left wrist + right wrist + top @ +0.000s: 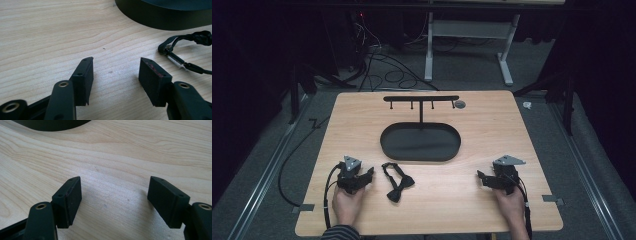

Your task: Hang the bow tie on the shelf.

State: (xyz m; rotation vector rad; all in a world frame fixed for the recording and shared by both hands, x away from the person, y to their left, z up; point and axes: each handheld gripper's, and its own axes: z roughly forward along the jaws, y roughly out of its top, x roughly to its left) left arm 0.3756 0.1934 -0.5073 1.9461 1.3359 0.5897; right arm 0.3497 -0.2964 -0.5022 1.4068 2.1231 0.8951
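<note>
A black bow tie (397, 181) with its strap lies on the wooden table (362, 115), between my two grippers and nearer the left one. Behind it stands a black oval tray (420, 141) carrying a T-shaped hanger bar (421, 99) with small hooks. My left gripper (368, 174) rests on the table left of the bow tie, its jaws open over bare wood (116, 67); the strap (180, 45) shows to the right in the left gripper view. At the front right, my right gripper (482, 177) also rests open with nothing between its jaws (113, 188).
The tray's dark wall (160, 18) rises at the top of the left gripper view and its edge (50, 125) at the top left of the right gripper view. A small round grey item (460, 104) lies beside the bar's right end. Cables cover the floor (387, 70) behind the table.
</note>
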